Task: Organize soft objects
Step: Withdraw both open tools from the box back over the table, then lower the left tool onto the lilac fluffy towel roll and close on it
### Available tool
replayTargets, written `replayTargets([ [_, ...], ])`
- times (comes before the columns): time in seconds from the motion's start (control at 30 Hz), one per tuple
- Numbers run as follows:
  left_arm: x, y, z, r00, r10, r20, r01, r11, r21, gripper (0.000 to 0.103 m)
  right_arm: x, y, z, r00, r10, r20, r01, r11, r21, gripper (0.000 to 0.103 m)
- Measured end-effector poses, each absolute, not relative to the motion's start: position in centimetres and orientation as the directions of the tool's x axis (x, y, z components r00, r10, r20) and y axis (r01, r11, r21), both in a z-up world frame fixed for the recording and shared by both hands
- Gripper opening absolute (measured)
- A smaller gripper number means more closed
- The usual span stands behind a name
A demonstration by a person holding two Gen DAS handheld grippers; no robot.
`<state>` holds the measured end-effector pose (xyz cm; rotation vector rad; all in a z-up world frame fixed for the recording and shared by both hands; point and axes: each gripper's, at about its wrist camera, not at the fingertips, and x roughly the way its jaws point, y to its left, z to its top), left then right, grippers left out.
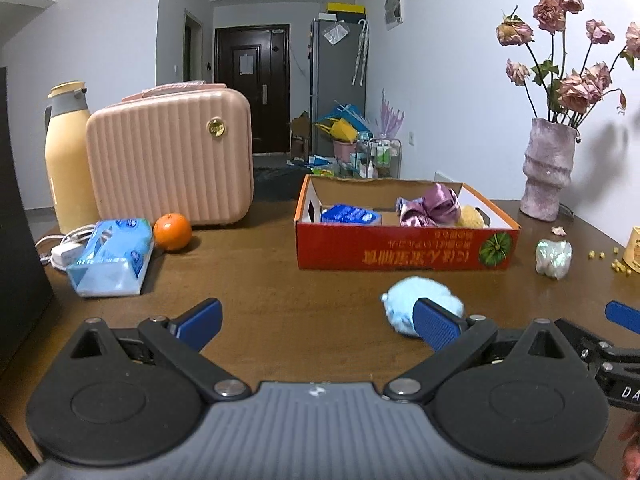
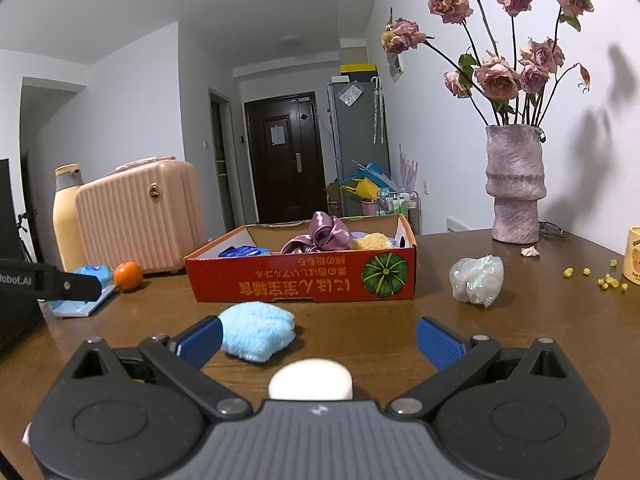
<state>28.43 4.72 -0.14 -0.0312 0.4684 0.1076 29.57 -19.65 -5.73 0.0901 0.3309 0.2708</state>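
Left gripper [image 1: 318, 322] is spread wide, nothing between the blue pads; its right pad overlaps the light blue fluffy item [image 1: 416, 308] in view, but I can't tell if they touch. Right gripper [image 2: 318, 340] is equally wide and holds nothing — the same blue fluffy piece [image 2: 258, 330] sits just past its left fingertip, and a white rounded object [image 2: 311, 380] lies on the table [image 2: 520, 340] close under the camera, between the fingers.

Red cardboard box [image 2: 304, 280] sits mid-table and holds a purple satin scrunchie [image 2: 320, 234], a yellow fluffy piece [image 2: 372, 241] and a blue packet [image 1: 350, 215]. An iridescent white soft item [image 2: 476, 278] stands on the table right of the box, apart from it.

Writing: the box front carries upside-down East Asian print plus a green pumpkin graphic, not readable to me. The left gripper's body, seen from the right wrist, reads "obot.AI" [image 2: 16, 280], cut off at the edge. The tissue pack [image 1: 110, 258] has blue logos — too small to read.
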Motion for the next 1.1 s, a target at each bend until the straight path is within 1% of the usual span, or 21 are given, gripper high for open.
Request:
replayTargets([
  [0.23, 25.4, 4.8, -0.7, 0.877, 0.085, -0.473, -0.098, 0.995, -0.003, 0.103, 26.3, -19.7, -5.3, 0.902, 0.277, -0.330, -0.260, 0.961, 0.096, 0.103],
  [0.4, 23.4, 5.0, -1.1, 0.872, 0.083, -0.483, -0.099, 0.995, -0.007, 0.103, 24.1, -19.8, -4.8, 0.903, 0.248, -0.351, -0.240, 0.968, 0.067, 0.103],
  [0.67, 20.6, 5.2, -2.1, 0.865, 0.087, -0.494, -0.097, 0.995, 0.005, 0.103, 21.5, -20.4, -4.9, 0.890, 0.239, -0.389, -0.234, 0.970, 0.061, 0.103],
  [0.87, 19.7, 5.2, -3.3, 0.846, 0.081, -0.527, -0.084, 0.996, 0.018, 0.103, 20.7, -20.2, -5.7, 0.870, 0.222, -0.439, -0.229, 0.973, 0.039, 0.103],
  [1.1, 20.2, 5.4, -4.8, 0.817, 0.082, -0.571, -0.079, 0.996, 0.030, 0.103, 20.5, -19.7, -6.3, 0.860, 0.206, -0.468, -0.228, 0.974, 0.009, 0.103],
])
